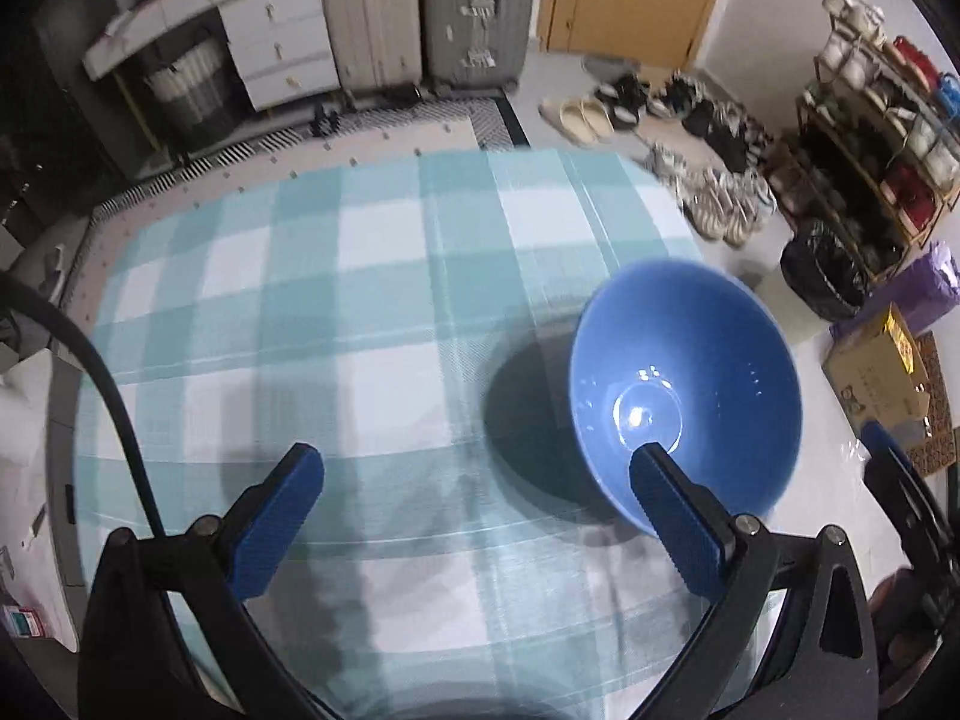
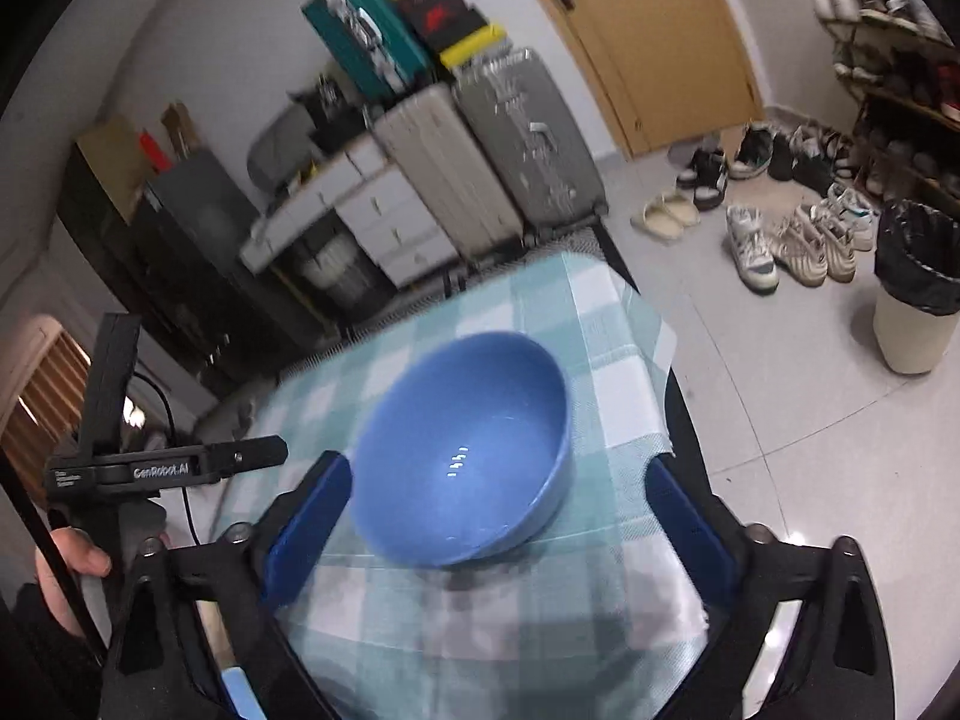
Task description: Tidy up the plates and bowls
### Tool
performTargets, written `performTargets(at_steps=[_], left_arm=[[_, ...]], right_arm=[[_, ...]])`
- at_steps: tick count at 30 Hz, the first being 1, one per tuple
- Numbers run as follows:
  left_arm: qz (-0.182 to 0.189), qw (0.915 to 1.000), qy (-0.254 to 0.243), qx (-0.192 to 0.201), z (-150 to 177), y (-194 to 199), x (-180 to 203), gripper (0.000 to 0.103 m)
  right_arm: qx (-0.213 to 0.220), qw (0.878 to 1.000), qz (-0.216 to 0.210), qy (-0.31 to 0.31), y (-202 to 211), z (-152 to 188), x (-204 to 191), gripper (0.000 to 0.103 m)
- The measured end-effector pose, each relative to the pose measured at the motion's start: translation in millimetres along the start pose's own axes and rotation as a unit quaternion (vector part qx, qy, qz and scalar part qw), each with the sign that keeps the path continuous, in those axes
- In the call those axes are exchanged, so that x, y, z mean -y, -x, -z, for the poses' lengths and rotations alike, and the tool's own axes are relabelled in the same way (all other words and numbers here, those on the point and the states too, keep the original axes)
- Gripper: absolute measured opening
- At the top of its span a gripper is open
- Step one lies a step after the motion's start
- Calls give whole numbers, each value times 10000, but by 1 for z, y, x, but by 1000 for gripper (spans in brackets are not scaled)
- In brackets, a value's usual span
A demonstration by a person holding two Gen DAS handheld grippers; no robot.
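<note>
Checked tablecloth (image 2: 624,360) carries one blue bowl (image 2: 465,450) near its edge; both the right gripper (image 2: 498,516) and left gripper (image 1: 474,510) gape empty, so a hasty clamp might shove it off.

We see a pale tiled floor (image 2: 750,360), a wooden door (image 2: 648,42), two upright hard-shell suitcases (image 2: 486,162), white drawers (image 1: 282,36) and scattered shoes (image 2: 798,240).

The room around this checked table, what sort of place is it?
Probably a home entryway or storage corner: suitcases stand against the wall, shoes lie by a wooden door, and a shoe rack is loaded.
</note>
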State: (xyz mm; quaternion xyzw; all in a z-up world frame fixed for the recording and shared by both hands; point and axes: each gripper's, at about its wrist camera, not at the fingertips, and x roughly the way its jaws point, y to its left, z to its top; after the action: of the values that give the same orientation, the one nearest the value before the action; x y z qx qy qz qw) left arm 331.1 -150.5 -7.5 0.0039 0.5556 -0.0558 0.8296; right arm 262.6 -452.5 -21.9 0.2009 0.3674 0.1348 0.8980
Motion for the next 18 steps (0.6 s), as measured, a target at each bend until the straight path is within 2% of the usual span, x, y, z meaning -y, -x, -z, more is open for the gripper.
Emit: performTargets(at_steps=[4, 6, 9, 11, 16, 17, 18], left_arm=[[120, 9997, -175, -130, -6, -22, 15, 102], [39, 9995, -245, -210, -10, -33, 20, 102], [29, 9992, -191, -336, -14, -49, 21, 102], [114, 9991, -247, -326, -16, -55, 23, 102], [58, 9975, -566, -431, -19, -73, 29, 100], [99, 9973, -564, -450, -19, -75, 29, 98], [165, 9972, -558, -472, -20, -77, 28, 92]], right_arm=[[-419, 9986, -71, -303, -35, -13, 22, 89], [-632, 9971, -61, -418, -53, -15, 32, 86], [-908, 9943, 22, -554, -76, -13, 45, 71], [-1036, 9923, -14, -674, -86, -11, 51, 69], [-1197, 9899, -136, -747, -102, -7, 52, 54], [-1212, 9900, -88, -723, -103, -7, 51, 49], [-1227, 9901, 9, -684, -105, -7, 49, 38]])
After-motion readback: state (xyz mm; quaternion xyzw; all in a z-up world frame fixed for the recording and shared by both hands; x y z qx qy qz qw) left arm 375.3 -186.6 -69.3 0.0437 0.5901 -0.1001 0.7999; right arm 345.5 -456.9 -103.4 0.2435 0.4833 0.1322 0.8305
